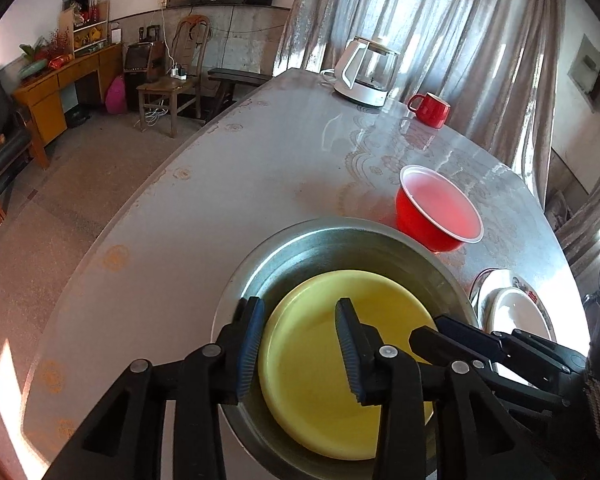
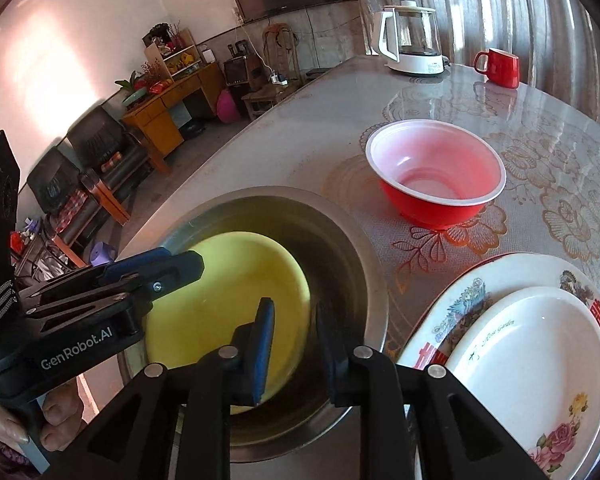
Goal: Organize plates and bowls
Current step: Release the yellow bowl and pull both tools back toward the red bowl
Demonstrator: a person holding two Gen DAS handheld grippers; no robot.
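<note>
A yellow plate [image 1: 324,364] [image 2: 228,300] lies inside a metal basin [image 1: 340,240] [image 2: 340,240] near the table's front edge. My left gripper [image 1: 300,352] is open, its jaws straddling the plate's left rim. My right gripper [image 2: 296,344] is open over the plate's right rim inside the basin; it also shows in the left wrist view [image 1: 460,336]. A red bowl [image 1: 436,212] [image 2: 436,176] stands behind the basin. A small white plate [image 2: 528,356] rests on a flowered plate [image 2: 468,296] at the right.
A white kettle [image 1: 368,72] [image 2: 414,40] and a red mug [image 1: 430,110] [image 2: 498,68] stand at the table's far end. The table edge [image 1: 140,208] runs along the left, with floor, chairs and a desk beyond.
</note>
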